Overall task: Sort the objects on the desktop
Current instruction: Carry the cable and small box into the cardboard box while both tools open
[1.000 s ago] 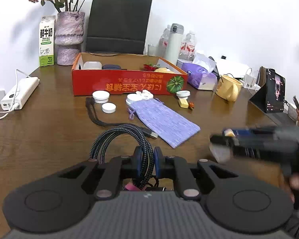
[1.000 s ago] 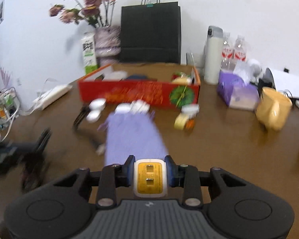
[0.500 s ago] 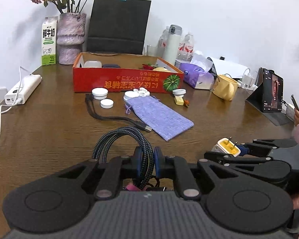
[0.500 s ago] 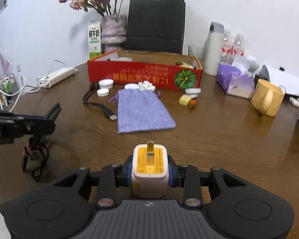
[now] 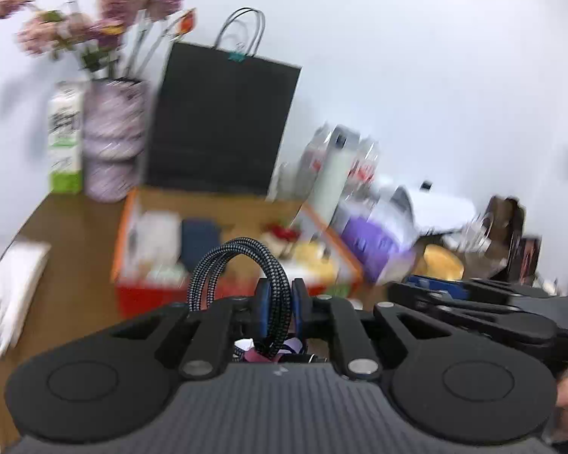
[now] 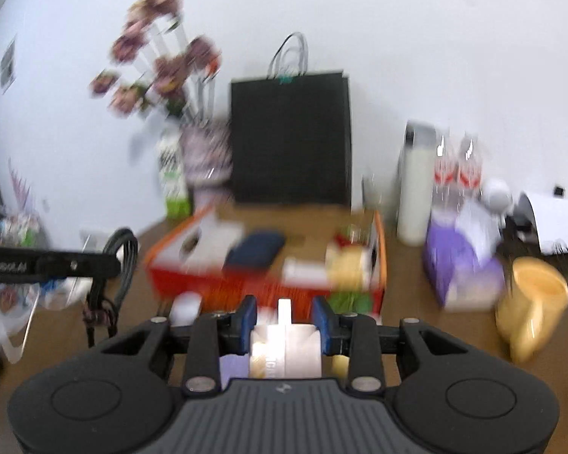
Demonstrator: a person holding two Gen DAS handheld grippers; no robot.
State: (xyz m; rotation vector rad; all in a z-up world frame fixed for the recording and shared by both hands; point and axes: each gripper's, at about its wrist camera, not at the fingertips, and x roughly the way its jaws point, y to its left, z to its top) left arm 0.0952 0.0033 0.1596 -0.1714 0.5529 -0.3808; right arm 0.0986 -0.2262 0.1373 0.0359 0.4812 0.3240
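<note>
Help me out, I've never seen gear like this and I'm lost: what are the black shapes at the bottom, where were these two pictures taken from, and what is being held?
Each picture comes from a camera mounted on a handheld two-finger gripper, one in each of a person's hands, looking forward along the fingers. The black shapes are the grippers' own bodies. The left gripper is shut on a coiled braided cable. The right gripper is shut on a white charger plug. Ahead on the wooden table lies a red cardboard box that already holds several blurred items, with a black paper bag, a flower vase, a purple tissue pack and a yellow mug around it. Both pictures are motion-blurred.
</note>
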